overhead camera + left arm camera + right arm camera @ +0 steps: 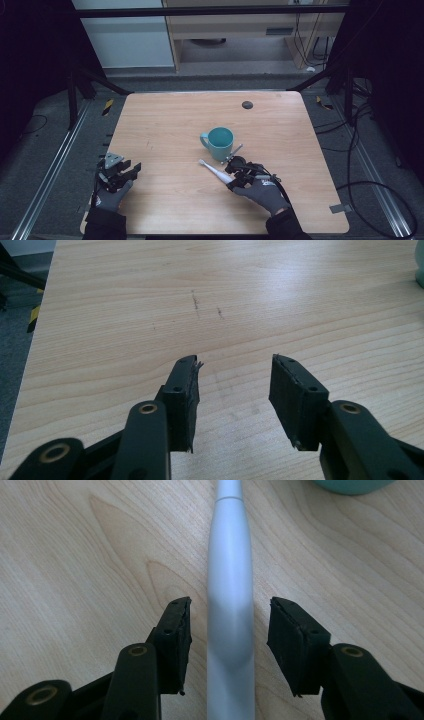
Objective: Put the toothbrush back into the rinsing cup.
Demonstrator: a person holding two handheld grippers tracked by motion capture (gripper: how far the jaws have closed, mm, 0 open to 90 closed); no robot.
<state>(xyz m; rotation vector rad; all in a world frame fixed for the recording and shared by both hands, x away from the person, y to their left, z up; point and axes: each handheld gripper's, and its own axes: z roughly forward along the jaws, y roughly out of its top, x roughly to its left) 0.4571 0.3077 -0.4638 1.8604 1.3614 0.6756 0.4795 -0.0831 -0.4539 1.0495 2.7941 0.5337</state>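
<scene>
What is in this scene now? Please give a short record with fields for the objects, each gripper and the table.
mug: teal mug, upright near the table middle, handle toward the left of the high view
toothbrush: white toothbrush lying flat in front of the mug
right gripper: right gripper open, jaws on both sides of the toothbrush handle, gaps visible
left gripper: left gripper open, nothing between the jaws
table: wooden table
</scene>
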